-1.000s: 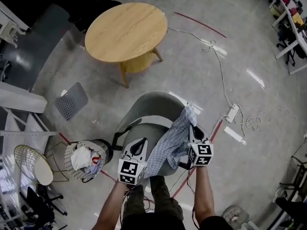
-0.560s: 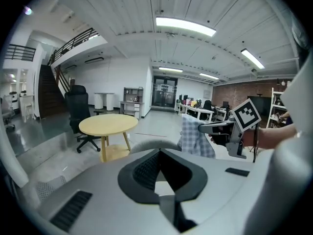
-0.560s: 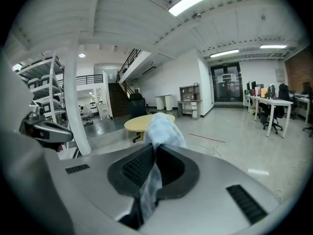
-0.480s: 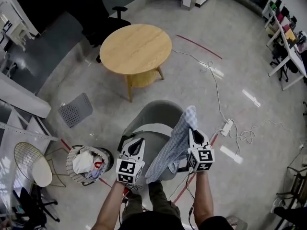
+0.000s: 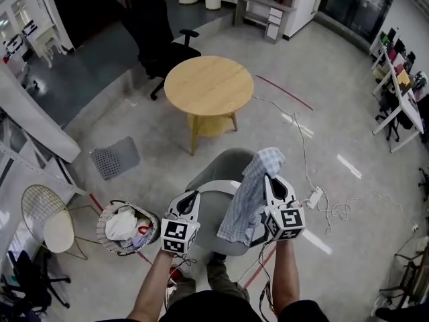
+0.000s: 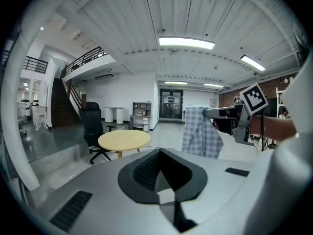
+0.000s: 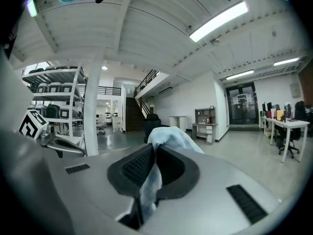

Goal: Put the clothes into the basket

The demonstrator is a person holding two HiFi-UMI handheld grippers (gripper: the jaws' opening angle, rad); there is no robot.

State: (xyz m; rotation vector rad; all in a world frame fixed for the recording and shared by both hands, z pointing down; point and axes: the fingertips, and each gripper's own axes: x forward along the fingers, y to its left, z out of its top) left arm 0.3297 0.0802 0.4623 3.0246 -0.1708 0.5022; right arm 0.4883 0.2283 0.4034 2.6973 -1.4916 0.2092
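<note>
head view: overhead, steeply down | gripper views: level along own jaws — head, left share round table [image 5: 208, 84]

Bright, even ceiling strip lights [image 6: 186, 43]; sharp, fisheye-curved edges.

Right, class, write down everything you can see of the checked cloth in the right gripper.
The cloth is thin, soft fabric in a pale blue-and-white check. The right gripper is shut on its upper part, a crumpled fold bunching past the jaws; the rest hangs loose in folds over the grey chair. Whether it touches the chair cannot be told.
</note>
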